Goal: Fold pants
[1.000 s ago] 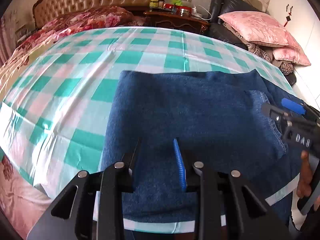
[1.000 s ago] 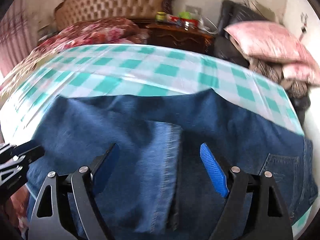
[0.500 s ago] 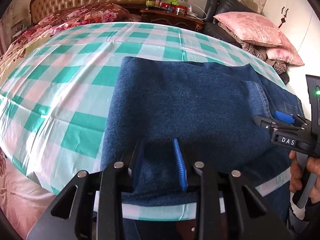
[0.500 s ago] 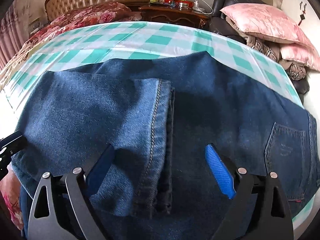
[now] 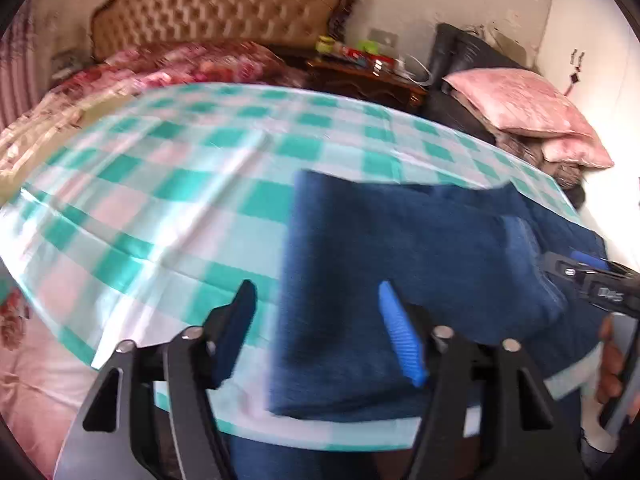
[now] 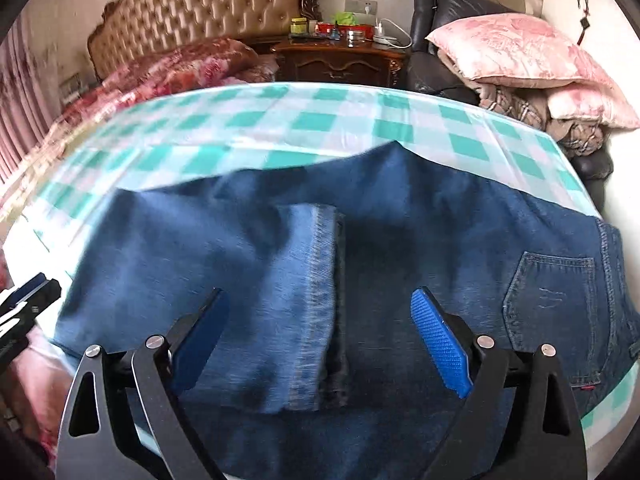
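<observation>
Pants, one fold laid, claws letting go

Item: denim pants [image 6: 400, 240], on the checked tabletop [image 5: 168, 184], leg end doubled over toward the seat, hem [image 6: 324, 292] lying mid-garment.
Left claw [image 5: 320, 332]: jaws opening, folded edge below them, pads clear of cloth.
Right claw [image 6: 320, 340]: spread wide over the hem, empty.
Step judged: release after first fold.
Next: regrip the folded end, carry it over toward the pocket [image 6: 552, 312].

Green-and-white checked cloth [image 6: 352, 120] spread over the surface, tufted tan headboard [image 6: 208, 12] behind, red floral quilt [image 6: 180, 68], dark carved wooden nightstand [image 6: 340, 60] crowded with small jars, pink satin pillows [image 6: 516, 52] stacked on a black chair.
</observation>
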`<state>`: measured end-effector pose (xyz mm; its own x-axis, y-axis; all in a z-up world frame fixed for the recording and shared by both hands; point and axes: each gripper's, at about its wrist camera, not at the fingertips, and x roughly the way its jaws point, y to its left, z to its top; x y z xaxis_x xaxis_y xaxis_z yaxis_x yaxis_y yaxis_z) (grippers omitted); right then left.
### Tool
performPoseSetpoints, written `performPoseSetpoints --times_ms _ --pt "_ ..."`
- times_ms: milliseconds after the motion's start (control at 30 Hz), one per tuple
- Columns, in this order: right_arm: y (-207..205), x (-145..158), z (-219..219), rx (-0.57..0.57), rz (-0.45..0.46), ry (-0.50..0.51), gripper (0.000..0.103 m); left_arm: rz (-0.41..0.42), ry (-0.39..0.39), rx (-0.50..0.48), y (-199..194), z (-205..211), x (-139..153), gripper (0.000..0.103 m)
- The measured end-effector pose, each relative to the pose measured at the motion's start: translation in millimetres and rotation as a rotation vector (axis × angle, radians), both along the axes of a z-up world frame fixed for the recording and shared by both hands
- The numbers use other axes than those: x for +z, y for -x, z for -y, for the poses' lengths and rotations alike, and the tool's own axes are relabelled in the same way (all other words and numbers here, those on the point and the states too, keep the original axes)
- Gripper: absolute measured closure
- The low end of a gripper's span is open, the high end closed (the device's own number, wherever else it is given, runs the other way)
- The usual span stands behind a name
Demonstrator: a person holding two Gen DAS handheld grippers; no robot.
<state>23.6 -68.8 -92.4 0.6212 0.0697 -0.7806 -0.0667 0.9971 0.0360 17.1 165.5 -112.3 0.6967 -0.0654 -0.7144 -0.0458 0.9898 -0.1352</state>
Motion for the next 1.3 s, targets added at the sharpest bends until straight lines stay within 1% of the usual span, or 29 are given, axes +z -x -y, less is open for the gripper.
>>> performPoseSetpoints --times_ms 33,67,100,133,233,300,367,400,467,500,533,633,667,733,800,867,900,933,967,1000,1033,1067,1100,1133,1167,1200,1267,1300 --pt "1 3 -3 -0.013 0.017 0.005 0.014 0.026 -0.016 0.014 2 -2 3 0.025" --pt "1 5 -9 -0.032 0.043 0.023 0.014 0.049 -0.003 0.005 4 -3 5 0.019" --pt "1 6 -12 -0.017 0.056 0.015 0.014 0.073 0.029 -0.015 6 -5 7 0.016" --pt "1 6 -19 0.027 0.061 0.006 0.014 0.076 0.058 -0.025 7 -8 6 0.015" --pt "-7 3 -34 0.069 0.054 0.066 0.014 0.044 0.063 -0.022 7 -12 -1 0.017" --pt "-16 -4 -35 0.066 0.017 0.071 0.014 0.005 0.08 -0.047 8 -15 -9 0.025" --pt "-19 -17 -34 0.06 -0.007 0.125 0.014 -0.016 0.093 -0.068 11 -16 -15 0.047" --pt "-19 -21 -33 0.067 -0.012 0.136 0.015 -0.019 0.089 -0.071 13 -16 -19 0.052" --pt "-18 -37 -31 0.079 -0.053 0.17 0.015 -0.026 0.067 -0.076 16 -15 -26 0.067" --pt "-18 -42 -29 0.081 -0.064 0.165 0.015 -0.028 0.033 -0.066 17 -14 -29 0.071" --pt "-17 -46 -23 0.078 -0.06 0.126 0.015 -0.02 0.01 -0.057 17 -13 -27 0.076" --pt "-18 -50 -16 0.051 -0.087 0.057 0.015 0.025 0.001 -0.104 1 -4 -8 0.076" --pt "-17 -50 -17 0.055 -0.082 0.065 0.015 0.021 -0.014 -0.128 -15 3 -2 0.076" --pt "-16 -51 -18 0.059 -0.075 0.071 0.014 -0.022 -0.043 -0.196 -49 19 1 0.076" --pt "-17 -51 -17 0.059 -0.076 0.065 0.014 -0.033 -0.098 -0.243 -78 35 -2 0.076" --pt "-17 -50 -17 0.063 -0.075 0.066 0.014 -0.118 -0.113 -0.301 -110 46 -16 0.076" --pt "-17 -50 -17 0.065 -0.076 0.065 0.014 -0.14 -0.147 -0.302 -125 49 -23 0.076" --pt "-17 -50 -17 0.068 -0.077 0.066 0.014 -0.166 -0.162 -0.31 -137 50 -29 0.075" --pt "-17 -50 -17 0.072 -0.079 0.065 0.014 -0.153 -0.164 -0.31 -143 49 -25 0.075" --pt "-17 -49 -16 0.077 -0.086 0.063 0.014 -0.152 -0.197 -0.278 -148 47 -22 0.075" --pt "-17 -48 -15 0.081 -0.091 0.059 0.014 -0.147 -0.21 -0.256 -149 44 -20 0.075" --pt "-16 -41 -14 0.097 -0.08 0.053 0.028 -0.138 -0.195 -0.248 -149 39 -16 0.075" --pt "-15 -34 -14 0.105 -0.061 0.055 0.036 -0.12 -0.158 -0.241 -144 33 -10 0.075" --pt "-15 -25 -15 0.114 -0.035 0.054 0.039 -0.104 -0.149 -0.235 -139 29 -5 0.075" --pt "-17 -11 -17 0.128 -0.004 0.038 0.039 -0.092 -0.153 -0.231 -135 27 -2 0.075" --pt "-20 -4 -19 0.143 0.007 0.024 0.039 -0.086 -0.145 -0.225 -130 27 0 0.075" --pt "-38 5 -31 0.185 0.001 0.008 0.04 -0.081 -0.098 -0.225 -126 27 1 0.075" --pt "-46 4 -36 0.192 -0.007 0.02 0.042 -0.09 -0.09 -0.234 -126 32 -2 0.075"
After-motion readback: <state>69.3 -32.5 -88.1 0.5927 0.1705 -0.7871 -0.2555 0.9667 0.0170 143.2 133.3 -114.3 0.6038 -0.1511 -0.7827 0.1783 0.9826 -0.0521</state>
